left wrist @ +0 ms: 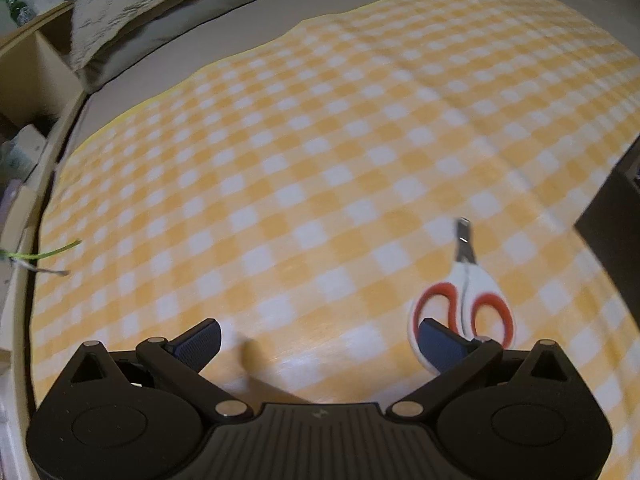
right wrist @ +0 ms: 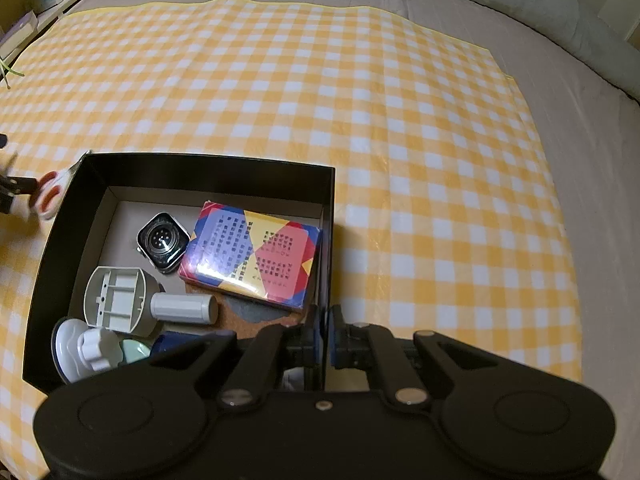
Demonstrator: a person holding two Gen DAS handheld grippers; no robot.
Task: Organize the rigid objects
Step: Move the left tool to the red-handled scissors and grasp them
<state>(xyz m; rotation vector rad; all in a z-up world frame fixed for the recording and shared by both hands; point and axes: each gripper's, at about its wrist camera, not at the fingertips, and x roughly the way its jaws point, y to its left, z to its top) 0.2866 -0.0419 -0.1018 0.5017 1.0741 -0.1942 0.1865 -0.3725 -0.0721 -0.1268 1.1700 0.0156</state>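
Note:
White scissors with red-lined handles [left wrist: 466, 300] lie on the yellow checked cloth, blades pointing away. My left gripper [left wrist: 320, 340] is open just above the cloth; its right finger [left wrist: 440, 344] overlaps the scissors' left handle. The scissors also show at the left edge of the right wrist view [right wrist: 50, 194], beside the black box [right wrist: 208, 170]. My right gripper [right wrist: 325, 340] is shut on the box's right wall. Inside lie a smartwatch [right wrist: 162, 242], a colourful card box [right wrist: 254, 256], a white cylinder [right wrist: 184, 308], a grey round part [right wrist: 116, 302] and a white knob [right wrist: 94, 350].
The checked cloth [right wrist: 360, 100] covers a grey bed [right wrist: 580, 120]. A pillow [left wrist: 120, 12] lies at the head. A wooden bed frame and shelf [left wrist: 24, 60] with clutter run along the left. A green strand [left wrist: 44, 254] lies at the cloth's left edge.

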